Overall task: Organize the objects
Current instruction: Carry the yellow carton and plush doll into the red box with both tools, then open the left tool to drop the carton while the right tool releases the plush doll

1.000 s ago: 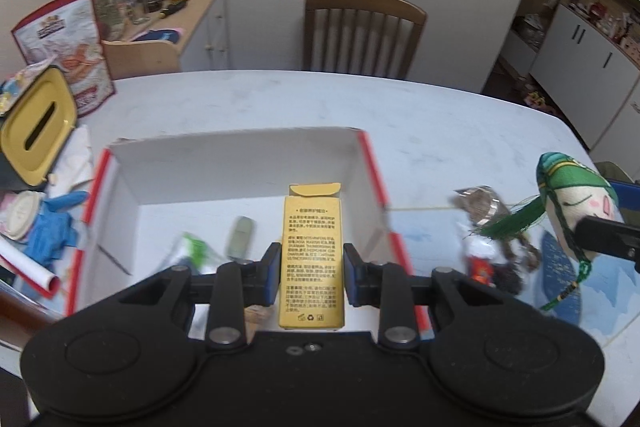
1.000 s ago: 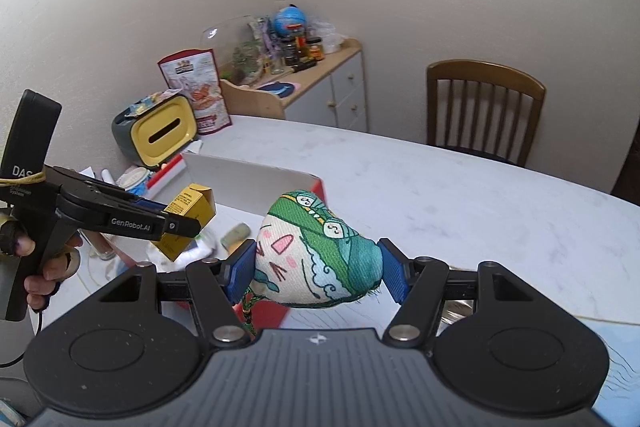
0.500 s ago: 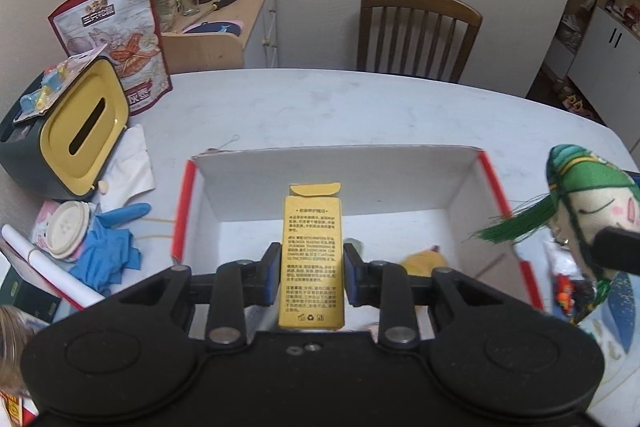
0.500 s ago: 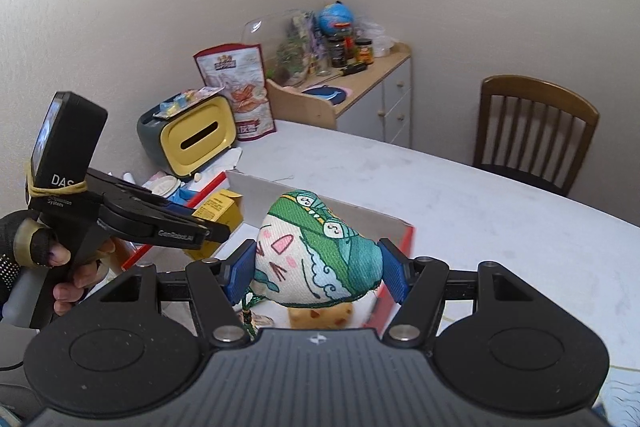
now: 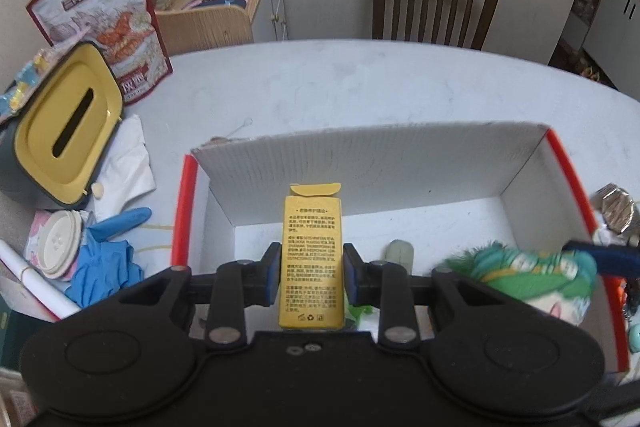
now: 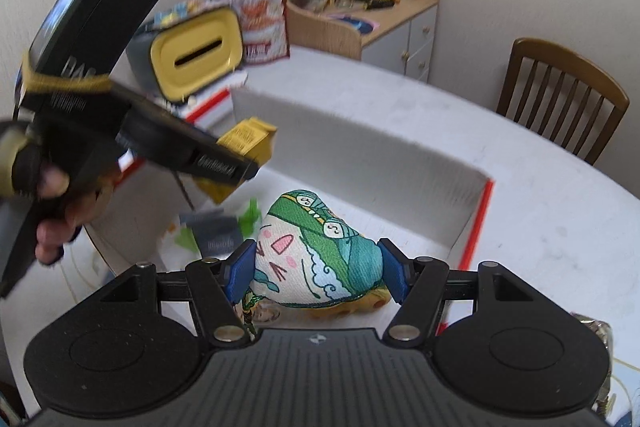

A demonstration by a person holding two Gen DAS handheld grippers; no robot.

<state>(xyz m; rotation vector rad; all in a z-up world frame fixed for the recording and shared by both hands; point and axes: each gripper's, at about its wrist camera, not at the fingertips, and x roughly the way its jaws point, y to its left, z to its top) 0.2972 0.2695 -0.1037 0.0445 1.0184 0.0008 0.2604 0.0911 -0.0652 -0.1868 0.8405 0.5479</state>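
both tools now over box [image 5: 372, 163] | left tool [image 5: 311, 273] clamps yellow carton [image 5: 312, 259], right tool [image 6: 316, 271] clamps plush [image 6: 320, 259] | neither dropped yet

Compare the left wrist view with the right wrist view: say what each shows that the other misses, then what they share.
Only the left wrist view shows the blue glove and the printed face of the yellow carton in the left gripper. Only the right wrist view shows the person's hand and the face on the stuffed toy in the right gripper. Both show the white box, yellow-lidded bin and chair.
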